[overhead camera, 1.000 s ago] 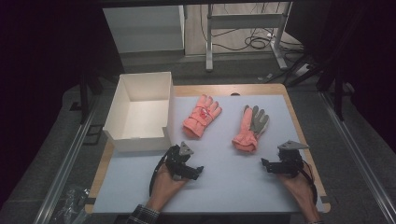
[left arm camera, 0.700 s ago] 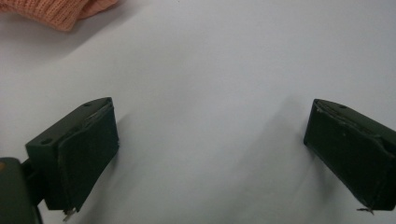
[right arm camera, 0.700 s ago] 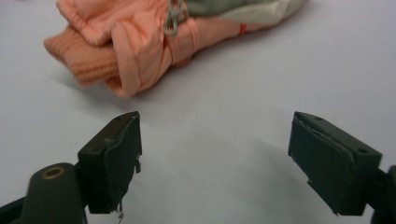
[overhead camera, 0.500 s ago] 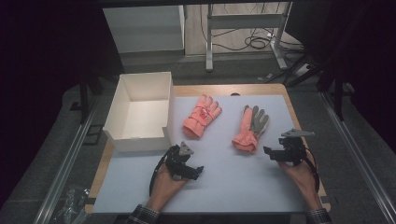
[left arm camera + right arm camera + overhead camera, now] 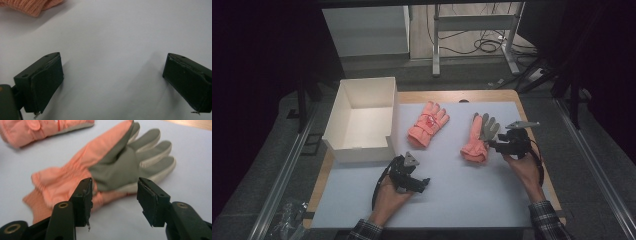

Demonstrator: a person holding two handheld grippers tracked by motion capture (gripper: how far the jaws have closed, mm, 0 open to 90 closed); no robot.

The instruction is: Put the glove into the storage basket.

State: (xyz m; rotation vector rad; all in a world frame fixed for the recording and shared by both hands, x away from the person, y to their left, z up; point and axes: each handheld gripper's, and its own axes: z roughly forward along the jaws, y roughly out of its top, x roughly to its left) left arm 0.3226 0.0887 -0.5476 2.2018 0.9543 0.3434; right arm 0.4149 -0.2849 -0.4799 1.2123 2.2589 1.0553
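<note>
Two salmon-pink gloves lie on the pale sheet. The right glove [image 5: 478,135] [image 5: 110,172] lies palm up with a grey palm. My right gripper [image 5: 493,144] [image 5: 113,200] stands open just beside its palm edge, nothing between the jaws. The left glove [image 5: 428,124] [image 5: 37,128] lies back up near the box. My left gripper [image 5: 419,182] [image 5: 112,82] rests open on the bare sheet at the front, a knitted cuff [image 5: 30,6] of a glove at the top left of its view.
A white open box [image 5: 362,120] stands at the left of the table. The wooden table edge [image 5: 452,96] runs behind the sheet. Desk legs and cables [image 5: 482,45] lie on the floor beyond.
My right gripper has moved forward and left, up to the grey-palmed glove. The left gripper has stayed put.
</note>
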